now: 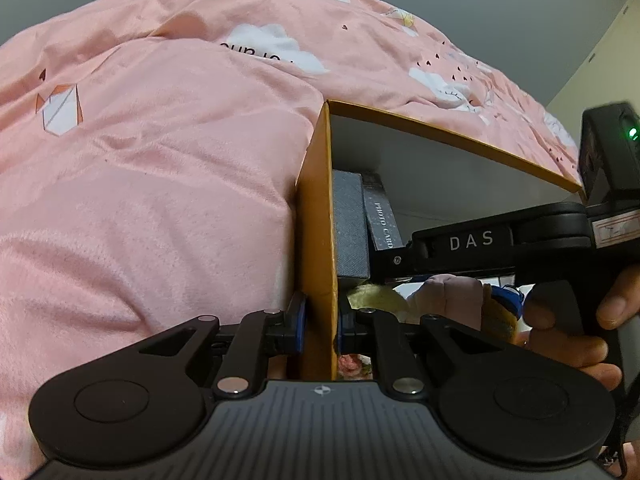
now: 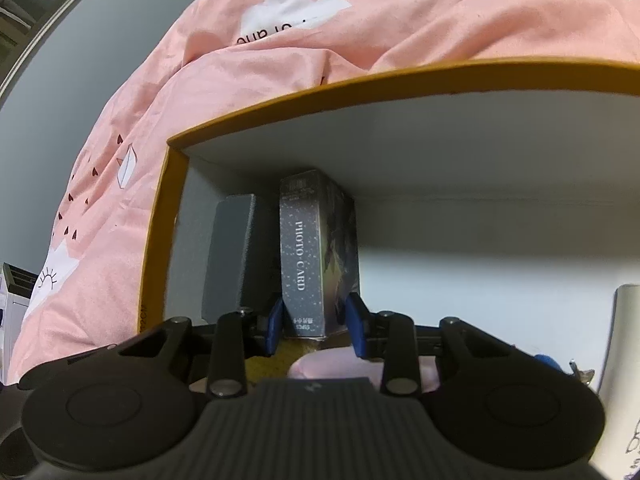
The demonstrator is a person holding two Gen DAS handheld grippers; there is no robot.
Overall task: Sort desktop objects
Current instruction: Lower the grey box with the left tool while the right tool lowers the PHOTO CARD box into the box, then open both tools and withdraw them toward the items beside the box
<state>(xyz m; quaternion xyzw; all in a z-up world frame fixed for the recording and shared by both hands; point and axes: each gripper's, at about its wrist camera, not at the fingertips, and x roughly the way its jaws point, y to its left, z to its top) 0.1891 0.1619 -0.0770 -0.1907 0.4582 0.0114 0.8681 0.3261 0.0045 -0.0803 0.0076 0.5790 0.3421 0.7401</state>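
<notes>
An orange box with a white inside [image 1: 318, 208] [image 2: 160, 216] stands on a pink quilt. My left gripper [image 1: 319, 326] is shut on the box's left wall. Inside, a dark "PHOTO CARD" box [image 2: 308, 248] [image 1: 380, 216] stands upright next to a grey case [image 2: 230, 256] [image 1: 351, 224] by the left wall. My right gripper [image 2: 316, 322] is shut on the lower end of the photo card box; its body also shows in the left wrist view [image 1: 472, 240]. Plush toys [image 1: 452, 292] [image 2: 320, 364] lie under the grippers.
The pink quilt [image 1: 160, 160] [image 2: 280, 48] surrounds the box. A white object [image 2: 628, 360] stands at the right edge. The right part of the box floor [image 2: 480, 280] is bare white.
</notes>
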